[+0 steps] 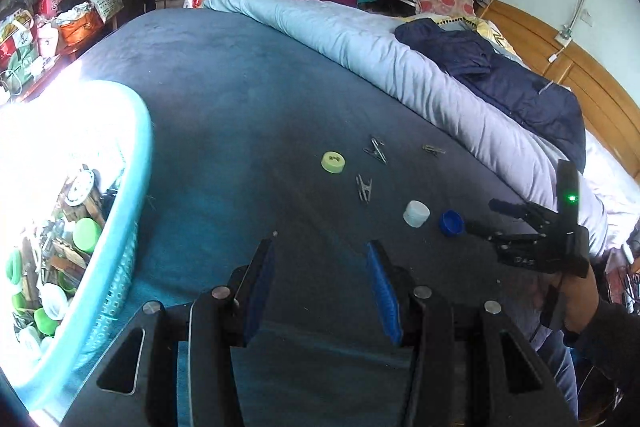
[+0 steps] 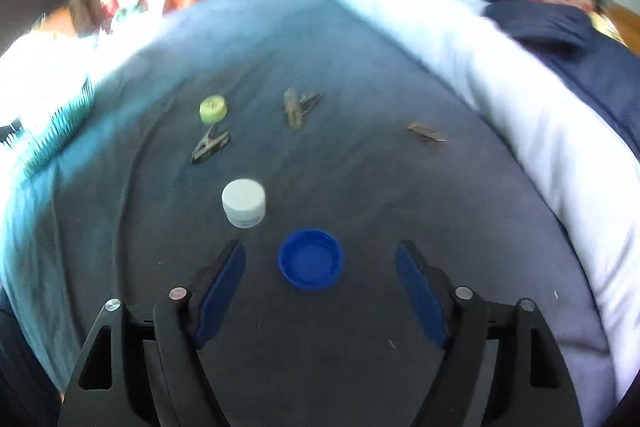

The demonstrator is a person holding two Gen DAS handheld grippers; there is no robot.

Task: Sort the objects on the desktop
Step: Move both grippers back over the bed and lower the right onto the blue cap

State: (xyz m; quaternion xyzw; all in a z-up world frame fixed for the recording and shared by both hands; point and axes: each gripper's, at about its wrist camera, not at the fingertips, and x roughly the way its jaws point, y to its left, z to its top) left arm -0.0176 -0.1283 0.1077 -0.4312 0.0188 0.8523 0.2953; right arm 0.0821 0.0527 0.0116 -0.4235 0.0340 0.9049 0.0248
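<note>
A blue cap (image 2: pixel 311 259) lies open side up on the dark blue bed cover (image 2: pixel 360 187), between the fingertips of my right gripper (image 2: pixel 320 247). The pads stand apart from it, so that gripper is open. A white cap (image 2: pixel 243 203) sits just past its left finger. Farther off are a yellow-green cap (image 2: pixel 213 109) and three clothespins (image 2: pixel 210 147) (image 2: pixel 298 107) (image 2: pixel 426 135). My left gripper (image 1: pixel 320 247) hovers open over bare cover, with nothing between its fingers. From there I see the white cap (image 1: pixel 416 213), the blue cap (image 1: pixel 452 223) and the right gripper (image 1: pixel 480 215) beside it.
A turquoise basket (image 1: pixel 144 147) holding several caps and clips stands at the left, partly washed out by glare. A rolled pale quilt (image 1: pixel 400 67) and a navy jacket (image 1: pixel 500 79) border the cover on the right. Boxes and bags crowd the room behind.
</note>
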